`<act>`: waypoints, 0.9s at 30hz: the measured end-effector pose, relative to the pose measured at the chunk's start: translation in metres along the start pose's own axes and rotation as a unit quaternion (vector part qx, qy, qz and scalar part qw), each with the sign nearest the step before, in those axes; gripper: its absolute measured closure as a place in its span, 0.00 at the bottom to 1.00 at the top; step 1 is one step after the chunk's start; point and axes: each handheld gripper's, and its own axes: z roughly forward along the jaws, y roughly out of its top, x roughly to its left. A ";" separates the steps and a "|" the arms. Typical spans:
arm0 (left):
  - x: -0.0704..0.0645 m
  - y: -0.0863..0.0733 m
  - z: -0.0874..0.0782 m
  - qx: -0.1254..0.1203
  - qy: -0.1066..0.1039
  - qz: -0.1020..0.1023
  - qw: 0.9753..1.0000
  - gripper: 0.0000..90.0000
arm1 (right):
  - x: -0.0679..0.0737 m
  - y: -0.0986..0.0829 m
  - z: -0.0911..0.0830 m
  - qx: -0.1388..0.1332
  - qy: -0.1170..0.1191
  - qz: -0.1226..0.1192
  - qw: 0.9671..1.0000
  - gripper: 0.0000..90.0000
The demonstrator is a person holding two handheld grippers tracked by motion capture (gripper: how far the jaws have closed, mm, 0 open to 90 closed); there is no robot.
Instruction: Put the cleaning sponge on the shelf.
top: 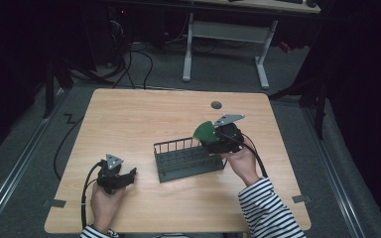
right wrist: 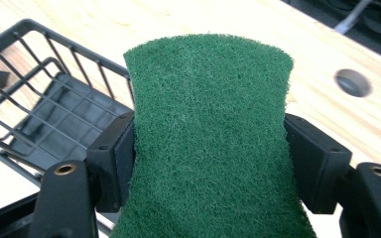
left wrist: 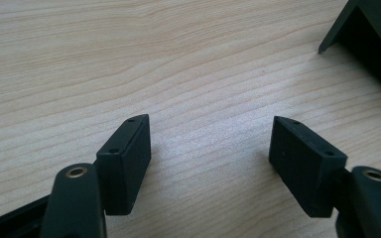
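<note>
A green scouring pad is pinched between the jaws of my right gripper, which is shut on it. In the high view that gripper holds the pad over the right end of a dark wire basket in the middle of the wooden table. The basket's rim and grid floor lie left of the pad. My left gripper rests low at the table's front left, open, with bare wood between its fingers. A corner of the basket lies ahead to its right.
A round grey cable hole sits near the table's far edge, also seen beyond the pad. Cables trail from both grippers toward the person. A white desk frame stands on the floor behind the table.
</note>
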 end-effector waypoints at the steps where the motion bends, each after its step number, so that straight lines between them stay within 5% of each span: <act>1: 0.000 0.000 0.000 0.000 0.000 0.000 1.000 0.37 | 0.002 0.001 0.004 0.006 -0.005 -0.004 1.000 0.33; 5: 0.001 0.000 0.000 0.000 -0.004 -0.002 1.000 0.36 | 0.006 0.002 0.012 0.027 -0.030 -0.007 0.999 0.33; 10: 0.001 0.000 0.000 -0.002 -0.006 -0.004 1.000 0.36 | 0.005 0.000 0.018 0.031 -0.032 0.008 0.999 0.33; 27: 0.001 0.000 0.000 0.000 -0.009 -0.001 1.000 0.34 | 0.011 -0.007 0.021 0.056 -0.028 -0.009 0.998 0.33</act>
